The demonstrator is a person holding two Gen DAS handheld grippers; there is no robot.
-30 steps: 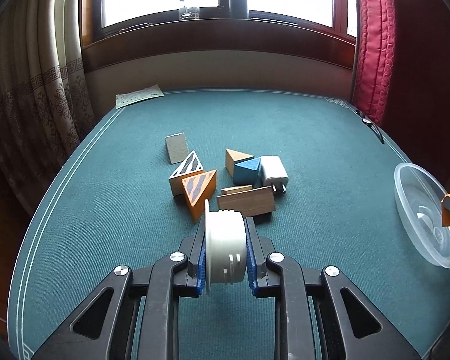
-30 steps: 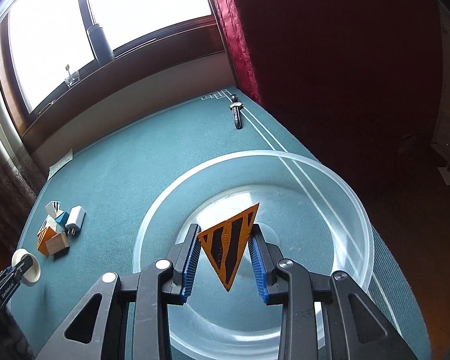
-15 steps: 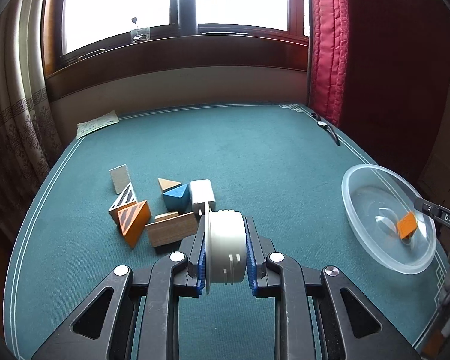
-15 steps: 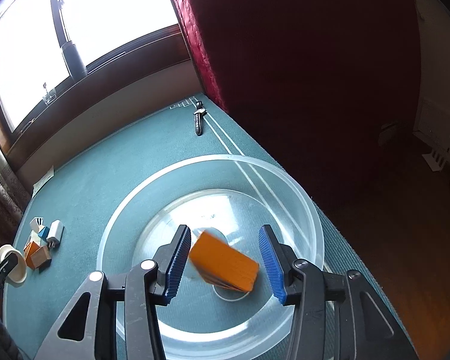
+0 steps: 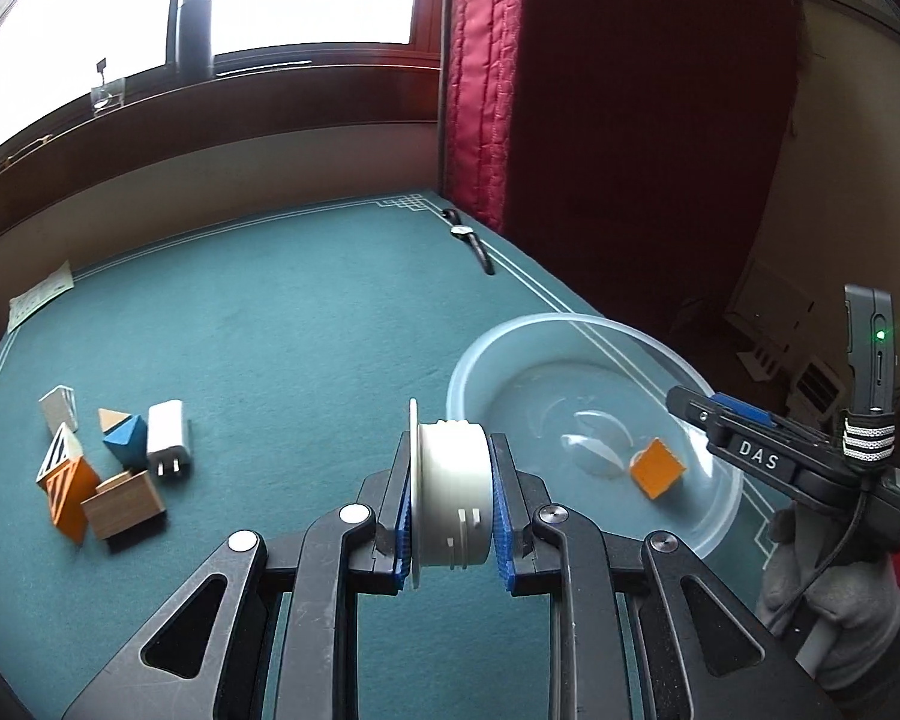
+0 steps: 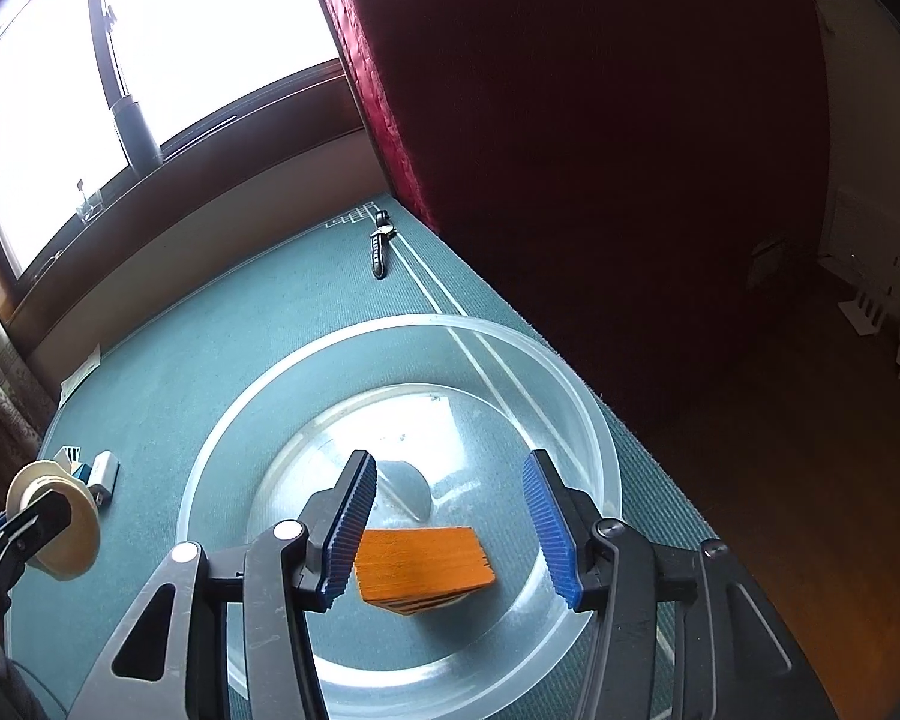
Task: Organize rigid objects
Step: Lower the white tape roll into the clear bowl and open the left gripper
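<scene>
My left gripper (image 5: 451, 489) is shut on a white round spool (image 5: 450, 498), held above the green table just left of a clear plastic bowl (image 5: 480, 360). An orange striped wedge (image 6: 423, 567) lies loose on the bowl's floor (image 6: 390, 660). Over it hovers my right gripper (image 6: 450, 525), its jaws opening and its pads clear of the wedge. The same wedge (image 5: 657, 468) shows in the left wrist view, with the right gripper (image 5: 726, 414) above the bowl's right rim. The spool (image 6: 54, 519) also appears at the left edge of the right wrist view.
A cluster of wooden blocks (image 5: 84, 468) and a white plug charger (image 5: 165, 435) sits at the table's left. A wristwatch (image 5: 471, 243) lies by the far right edge, a paper slip (image 5: 39, 297) at the far left. A red curtain (image 5: 480, 90) hangs behind.
The right gripper let go of the orange wedge, which dropped flat into the bowl, and its jaws spread wider. The left gripper carried the spool rightward toward the bowl.
</scene>
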